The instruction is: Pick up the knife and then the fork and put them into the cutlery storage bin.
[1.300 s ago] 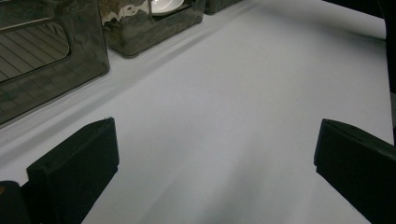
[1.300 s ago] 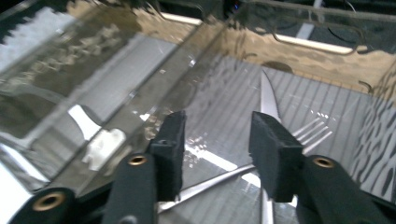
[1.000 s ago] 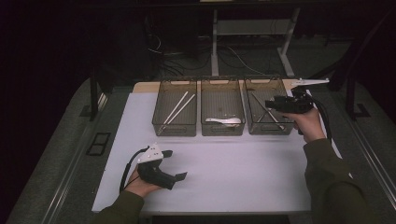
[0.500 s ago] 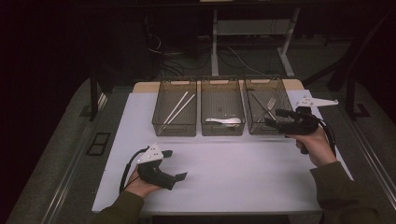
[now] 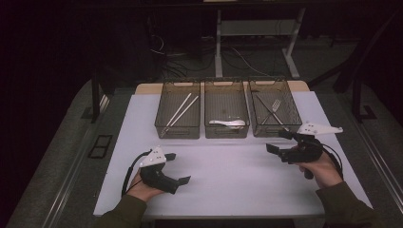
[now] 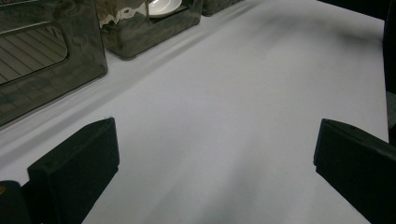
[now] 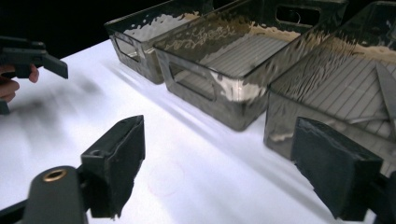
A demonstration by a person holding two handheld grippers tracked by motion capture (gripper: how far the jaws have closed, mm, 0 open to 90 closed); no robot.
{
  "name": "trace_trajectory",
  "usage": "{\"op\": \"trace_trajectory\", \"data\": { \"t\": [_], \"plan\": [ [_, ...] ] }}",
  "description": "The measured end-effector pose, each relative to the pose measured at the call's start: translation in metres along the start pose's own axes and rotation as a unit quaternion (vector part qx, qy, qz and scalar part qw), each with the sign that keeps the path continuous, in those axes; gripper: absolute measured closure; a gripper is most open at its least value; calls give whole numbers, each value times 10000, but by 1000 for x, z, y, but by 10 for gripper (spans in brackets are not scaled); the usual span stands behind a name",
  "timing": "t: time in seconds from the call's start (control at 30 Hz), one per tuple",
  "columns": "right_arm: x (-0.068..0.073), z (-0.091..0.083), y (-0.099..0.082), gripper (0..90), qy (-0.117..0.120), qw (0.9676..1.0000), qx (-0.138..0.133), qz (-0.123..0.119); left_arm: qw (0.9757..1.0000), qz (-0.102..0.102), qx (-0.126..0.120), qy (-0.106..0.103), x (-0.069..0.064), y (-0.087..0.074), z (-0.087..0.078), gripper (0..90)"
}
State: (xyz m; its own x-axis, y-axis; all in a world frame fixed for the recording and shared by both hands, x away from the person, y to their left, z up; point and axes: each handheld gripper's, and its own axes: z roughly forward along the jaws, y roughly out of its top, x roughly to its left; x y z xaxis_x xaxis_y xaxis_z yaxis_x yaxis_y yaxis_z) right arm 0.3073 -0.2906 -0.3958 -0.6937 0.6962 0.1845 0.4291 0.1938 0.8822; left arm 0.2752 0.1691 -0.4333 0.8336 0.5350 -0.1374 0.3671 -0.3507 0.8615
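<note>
High view: a white table mat (image 5: 228, 175) fills the centre of the frame, w/ three clear bins in a row across the upper middle. Left bin (image 5: 177, 115) holds pale chopsticks (image 5: 182, 109); middle bin (image 5: 226, 114) holds a white spoon (image 5: 228, 123); right bin (image 5: 274, 112) holds a fork (image 5: 274, 105) & dark utensils. Left gripper (image 5: 179, 168) sits at lower left, in the person's hand, jaws wide apart, nothing betw. them. Right gripper (image 5: 280, 141) is at centre right, just below the right bin's near corner, held in a hand; its jaws have just been opening & stand apart, empty. Left gripper view: two black jaws at the lower corners, far apart over bare mat (image 6: 233, 116); bin walls at upper left, w/ the spoon (image 6: 161, 5) at the top edge. Right gripper view: jaws spread wide at the bottom, nothing gripped; the three bins run across the top, right bin (image 7: 336, 88) nearest at right; the left gripper (image 7: 60, 67) shows at far left.
</note>
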Motion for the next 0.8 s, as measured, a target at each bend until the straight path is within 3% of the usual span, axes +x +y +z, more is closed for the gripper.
{"op": "trace_trajectory", "data": {
  "t": [0.2, 0.43, 0.8],
  "plan": [
    [8, -5, -20, 153, 77, 9999, -104, 56, 10000, 11, 7, 0, 0, 0, 0, 0],
    [12, -9, -43, 137, 63, 9999, 114, 92, 10000, 32, 15, -4, 0, 0, 0, 0],
    [12, -22, -59, 136, -38, 9997, 161, 171, 10000, 7, -1, 10, 0, 0, -1, 0]
  ]
}}
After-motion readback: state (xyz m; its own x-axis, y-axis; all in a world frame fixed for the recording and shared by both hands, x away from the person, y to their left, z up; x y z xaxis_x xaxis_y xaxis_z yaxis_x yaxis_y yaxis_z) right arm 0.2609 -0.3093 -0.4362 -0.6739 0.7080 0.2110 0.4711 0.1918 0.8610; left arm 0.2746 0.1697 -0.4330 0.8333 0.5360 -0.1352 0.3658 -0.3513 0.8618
